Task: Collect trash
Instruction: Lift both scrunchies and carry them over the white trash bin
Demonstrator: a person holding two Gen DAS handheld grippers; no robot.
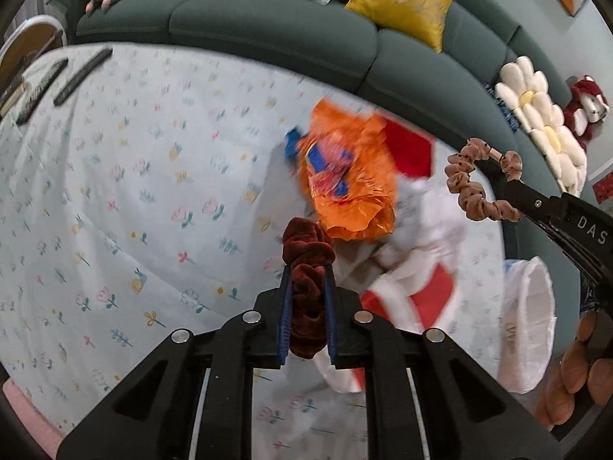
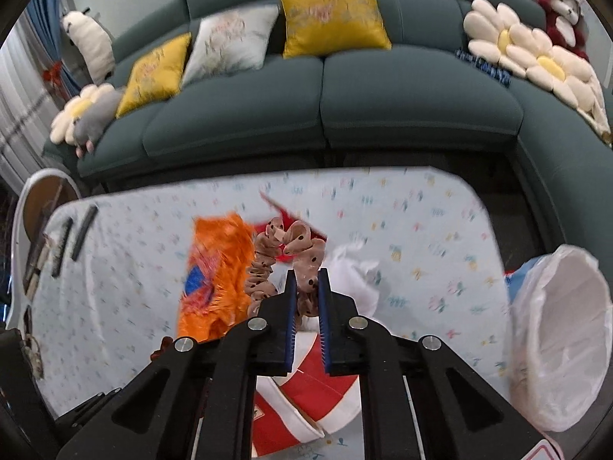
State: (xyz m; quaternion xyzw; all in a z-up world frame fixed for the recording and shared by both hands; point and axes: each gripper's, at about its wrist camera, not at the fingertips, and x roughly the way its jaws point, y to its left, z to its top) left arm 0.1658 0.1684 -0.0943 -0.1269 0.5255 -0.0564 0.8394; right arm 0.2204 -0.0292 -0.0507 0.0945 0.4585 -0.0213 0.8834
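In the left wrist view, the left claw is pinching a dark red velvet scrunchie between its blue ribbed pads, jaws narrow, fabric bunching above and below them. The tabletop is lying under a pale floral cloth, wrinkled, with wide bare room to the left; two dark flat bars are sitting near its far left edge. Just past the claw a crinkly orange foil wrapper is lying, blurred, beside red-and-white paper cups and white crumpled paper. The right claw is coming in from the right, holding a tan dotted scrunchie clear of the cloth. A white-lined bin is sitting at the right edge of the tabletop. A dark green sofa is wrapping around the far edge.

In the right wrist view, the right claw is gripping the tan dotted scrunchie, a ruffled loop, jaws narrow. The orange foil wrapper is lying to the left, a red-and-white paper cup under the claw. The cloth on the tabletop is open on the right, up to the white-lined bin at the rounded edge. The sofa is running close behind, a dark gap between the two.
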